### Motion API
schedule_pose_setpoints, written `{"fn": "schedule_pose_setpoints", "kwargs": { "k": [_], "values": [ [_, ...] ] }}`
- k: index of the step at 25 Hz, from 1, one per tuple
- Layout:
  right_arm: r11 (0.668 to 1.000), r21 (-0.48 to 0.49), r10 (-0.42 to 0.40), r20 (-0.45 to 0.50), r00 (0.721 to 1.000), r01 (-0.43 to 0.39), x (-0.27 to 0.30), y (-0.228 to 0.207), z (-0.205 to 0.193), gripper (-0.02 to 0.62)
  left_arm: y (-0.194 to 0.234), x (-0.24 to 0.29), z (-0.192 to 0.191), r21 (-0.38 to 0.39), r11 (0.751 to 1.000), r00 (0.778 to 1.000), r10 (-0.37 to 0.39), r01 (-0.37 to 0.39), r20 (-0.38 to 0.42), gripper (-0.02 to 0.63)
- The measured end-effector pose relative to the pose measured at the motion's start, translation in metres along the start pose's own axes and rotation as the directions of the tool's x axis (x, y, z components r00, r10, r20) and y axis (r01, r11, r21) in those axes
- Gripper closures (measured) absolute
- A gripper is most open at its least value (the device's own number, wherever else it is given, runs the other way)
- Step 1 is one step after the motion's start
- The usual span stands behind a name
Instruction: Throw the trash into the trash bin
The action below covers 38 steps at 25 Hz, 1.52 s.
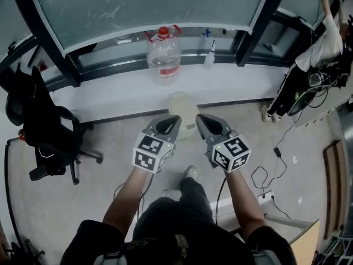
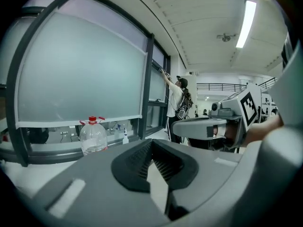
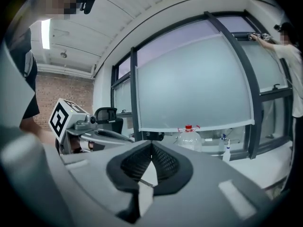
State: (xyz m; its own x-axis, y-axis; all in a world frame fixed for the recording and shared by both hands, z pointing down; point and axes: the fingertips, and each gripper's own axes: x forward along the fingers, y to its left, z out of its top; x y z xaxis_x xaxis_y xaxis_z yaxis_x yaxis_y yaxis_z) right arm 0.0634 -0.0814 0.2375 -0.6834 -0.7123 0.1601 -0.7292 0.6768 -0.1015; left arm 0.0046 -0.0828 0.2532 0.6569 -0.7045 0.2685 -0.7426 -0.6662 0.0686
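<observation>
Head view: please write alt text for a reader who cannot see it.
Seen from above, a person holds the left gripper and right gripper side by side, both shut and empty, pointing toward a pale bin on the floor. Beyond, a large clear bottle with a red cap stands on a white ledge; a black office chair is at the left.
</observation>
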Motion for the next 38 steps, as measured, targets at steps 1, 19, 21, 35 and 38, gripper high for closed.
{"fn": "schedule_pose_setpoints", "kwargs": {
  "k": [1, 19, 21, 35, 38],
  "values": [
    [1.0, -0.006, -0.002, 0.005, 1.0, 0.002, -0.003, 0.008, 0.006, 0.592, -0.002, -0.009, 0.006, 0.004, 1.0, 1.0, 0.003, -0.003, 0.012, 0.6],
    [0.998, -0.07, 0.009, 0.107, 0.994, -0.002, -0.023, 0.071, 0.07, 0.592, -0.017, -0.077, 0.056, 0.061, 0.998, 0.993, 0.011, -0.018, 0.115, 0.6],
    [0.998, -0.07, 0.009, 0.112, 0.994, -0.001, -0.023, 0.071, 0.072, 0.592, -0.018, -0.077, 0.058, 0.063, 0.998, 0.993, 0.008, -0.016, 0.116, 0.6],
    [0.998, -0.067, -0.003, 0.118, 0.993, 0.011, -0.026, 0.066, 0.078, 0.592, -0.022, -0.071, 0.067, 0.055, 0.998, 0.992, -0.001, -0.006, 0.127, 0.6],
    [0.998, -0.064, -0.003, 0.118, 0.993, 0.01, -0.027, 0.067, 0.078, 0.592, -0.023, -0.071, 0.066, 0.049, 0.999, 0.992, 0.0, -0.006, 0.123, 0.6]
  ]
}}
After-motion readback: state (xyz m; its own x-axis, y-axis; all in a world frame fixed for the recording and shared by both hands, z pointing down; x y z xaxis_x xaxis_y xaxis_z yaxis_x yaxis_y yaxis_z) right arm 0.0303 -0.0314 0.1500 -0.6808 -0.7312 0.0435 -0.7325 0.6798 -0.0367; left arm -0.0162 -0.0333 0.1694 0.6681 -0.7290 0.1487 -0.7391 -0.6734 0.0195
